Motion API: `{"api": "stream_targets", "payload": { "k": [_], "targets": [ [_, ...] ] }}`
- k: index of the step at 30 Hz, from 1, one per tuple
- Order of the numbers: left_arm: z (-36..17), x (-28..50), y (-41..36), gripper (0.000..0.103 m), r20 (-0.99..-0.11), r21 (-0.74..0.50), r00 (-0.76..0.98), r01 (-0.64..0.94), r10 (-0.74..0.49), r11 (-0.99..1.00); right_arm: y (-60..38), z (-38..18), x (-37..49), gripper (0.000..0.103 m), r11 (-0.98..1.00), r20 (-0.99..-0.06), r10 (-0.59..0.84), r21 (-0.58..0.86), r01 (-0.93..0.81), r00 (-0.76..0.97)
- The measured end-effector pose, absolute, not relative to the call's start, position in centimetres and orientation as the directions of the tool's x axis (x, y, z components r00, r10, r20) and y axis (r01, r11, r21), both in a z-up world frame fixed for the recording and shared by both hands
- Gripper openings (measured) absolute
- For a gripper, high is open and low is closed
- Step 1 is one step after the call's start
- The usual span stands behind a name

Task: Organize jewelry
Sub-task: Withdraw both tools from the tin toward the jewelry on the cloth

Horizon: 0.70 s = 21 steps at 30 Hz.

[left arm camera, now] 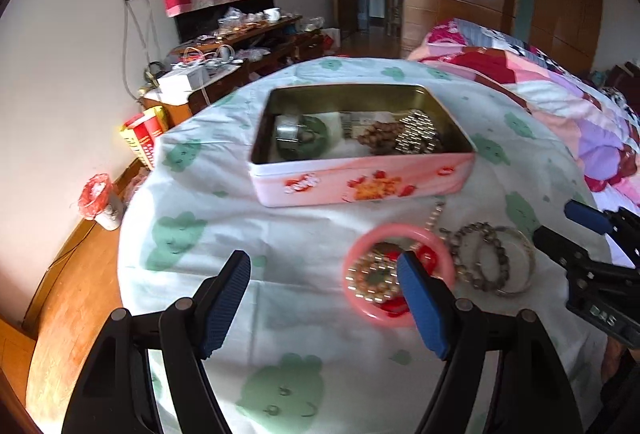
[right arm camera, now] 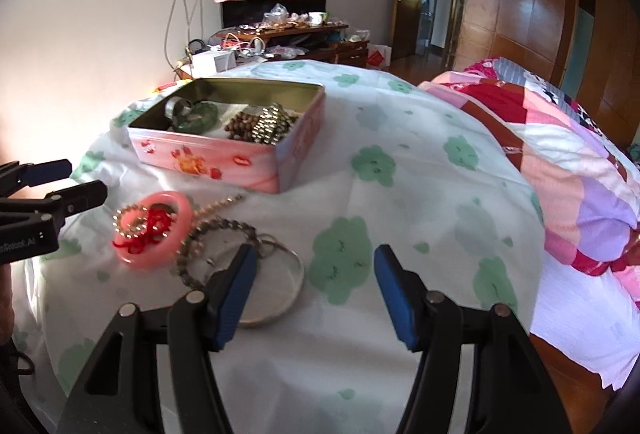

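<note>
An open pink tin box (left arm camera: 360, 181) (right arm camera: 208, 153) stands on the round table and holds a green bangle (left arm camera: 316, 131), brown beads (left arm camera: 380, 137) and a gold chain (left arm camera: 420, 131). In front of it lies a pink bangle (left arm camera: 360, 246) (right arm camera: 160, 258) with red cord and pearl beads inside, beside grey bead bracelets (left arm camera: 476, 258) (right arm camera: 216, 230) and a silver bangle (right arm camera: 280, 298). My left gripper (left arm camera: 324, 298) is open and empty, just left of the pink bangle. My right gripper (right arm camera: 316, 290) is open and empty, its left finger over the silver bangle.
The table wears a white cloth with green flowers (left arm camera: 280, 242) (right arm camera: 400, 193). A bed with a patchwork quilt (left arm camera: 560, 105) (right arm camera: 560, 153) lies to the right. A cluttered wooden sideboard (left arm camera: 240, 49) stands behind by the wall. The wood floor (left arm camera: 72, 298) lies left.
</note>
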<state>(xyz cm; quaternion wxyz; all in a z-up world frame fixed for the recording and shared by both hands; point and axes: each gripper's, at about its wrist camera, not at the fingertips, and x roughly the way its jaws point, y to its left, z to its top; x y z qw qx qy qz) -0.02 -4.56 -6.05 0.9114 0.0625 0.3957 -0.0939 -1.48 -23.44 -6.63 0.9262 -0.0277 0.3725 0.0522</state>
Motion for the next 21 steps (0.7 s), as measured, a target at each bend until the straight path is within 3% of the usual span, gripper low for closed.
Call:
{"api": "stream_targets", "payload": {
  "k": [16, 19, 21],
  "targets": [
    [-7.2, -0.5, -7.7, 0.074, -0.741, 0.060, 0.649, 0.321, -0.173, 0.945, -24.1, -7.2, -1.4, 0.064, 0.996, -0.696, 0.068, 0.010, -0.086, 0.715],
    [-8.0, -0.1, -7.9, 0.059, -0.762, 0.042, 0.621, 0.333, -0.185, 0.942, -23.9, -7.2, -1.3, 0.064, 0.996, -0.693, 0.074, 0.015, -0.088, 0.717],
    [-8.6, 0.3, -8.1, 0.038, -0.778, 0.019, 0.594, 0.344, -0.203, 0.939, -23.6, -7.4, -1.1, 0.064, 0.995, -0.695, 0.083, 0.023, -0.093, 0.715]
  ]
}}
